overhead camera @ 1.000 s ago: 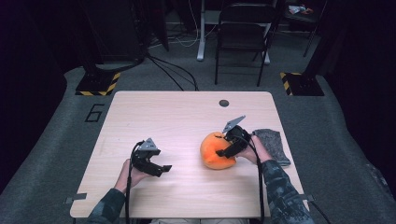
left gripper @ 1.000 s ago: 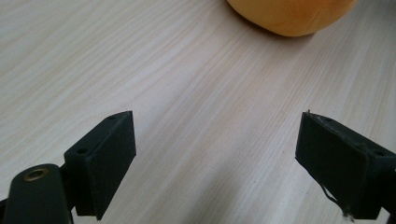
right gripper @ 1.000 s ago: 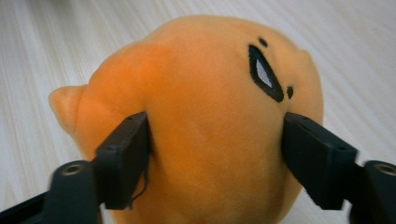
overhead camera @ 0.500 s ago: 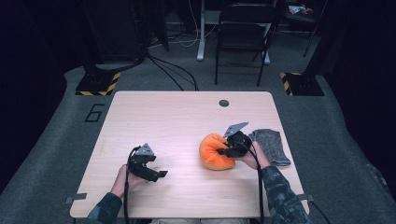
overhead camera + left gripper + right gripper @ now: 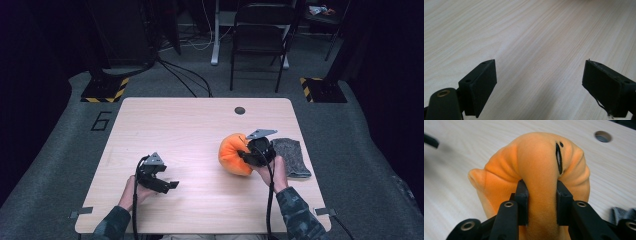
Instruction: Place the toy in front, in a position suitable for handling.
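Observation:
An orange plush toy (image 5: 231,154) with a black stitched line sits right of the table's middle. My right gripper (image 5: 246,156) is shut on it. Its jaws have just been closing, and in the right gripper view the pads (image 5: 522,195) pinch a thick fold of the plush toy (image 5: 536,157), which bulges above them. My right gripper (image 5: 541,195) comes at the toy from its right side. My left gripper (image 5: 170,186) is open near the front left of the table, with nothing between its jaws. In the left gripper view, my left gripper (image 5: 539,82) has bare wood grain beneath it.
A grey cloth (image 5: 292,157) lies flat just right of the right hand, near the edge of the light wooden table (image 5: 190,125). A round cable hole (image 5: 240,110) sits at the far edge. A black chair (image 5: 260,40) and cables stand beyond the table.
The right gripper's jaws went from wide around the plush to pinched on a fold of it, and the hand rose a little with the toy. The left hand has barely moved.

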`<state>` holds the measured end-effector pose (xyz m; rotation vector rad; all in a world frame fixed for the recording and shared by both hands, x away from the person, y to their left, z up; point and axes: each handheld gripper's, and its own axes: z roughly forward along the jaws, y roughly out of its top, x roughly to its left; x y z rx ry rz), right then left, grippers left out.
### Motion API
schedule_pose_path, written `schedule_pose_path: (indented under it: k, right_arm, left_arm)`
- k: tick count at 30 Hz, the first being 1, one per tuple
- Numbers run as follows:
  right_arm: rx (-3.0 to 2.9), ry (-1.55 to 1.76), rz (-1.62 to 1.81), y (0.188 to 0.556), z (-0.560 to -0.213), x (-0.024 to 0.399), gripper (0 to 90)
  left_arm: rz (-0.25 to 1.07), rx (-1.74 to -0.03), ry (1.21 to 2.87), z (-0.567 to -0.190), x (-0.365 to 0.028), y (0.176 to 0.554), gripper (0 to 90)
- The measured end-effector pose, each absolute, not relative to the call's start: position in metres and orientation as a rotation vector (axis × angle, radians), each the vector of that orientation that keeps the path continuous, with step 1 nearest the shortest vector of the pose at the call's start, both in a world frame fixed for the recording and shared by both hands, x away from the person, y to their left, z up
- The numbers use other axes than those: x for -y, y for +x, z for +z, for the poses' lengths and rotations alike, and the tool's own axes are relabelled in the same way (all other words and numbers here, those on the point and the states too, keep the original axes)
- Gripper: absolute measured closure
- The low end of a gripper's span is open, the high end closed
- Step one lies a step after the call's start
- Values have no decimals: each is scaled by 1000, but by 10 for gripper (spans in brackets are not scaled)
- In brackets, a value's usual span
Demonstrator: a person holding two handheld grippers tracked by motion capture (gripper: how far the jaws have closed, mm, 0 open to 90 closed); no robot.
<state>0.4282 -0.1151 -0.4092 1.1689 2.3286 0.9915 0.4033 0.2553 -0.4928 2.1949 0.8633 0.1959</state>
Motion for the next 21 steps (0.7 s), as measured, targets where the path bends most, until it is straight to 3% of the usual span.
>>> schedule_pose_path:
  k: [6,18,21]
  right_arm:
    - [-2176,1339,977,426,-412,113,671]
    - [-2180,1421,902,436,-452,113,589]
    - [-2215,1366,883,437,-446,114,446]
  left_arm:
    - [186,-860,2204,-492,-257,405,120]
    - [159,-868,2194,-495,-256,406,119]
    - [159,-865,2194,-495,-255,406,119]
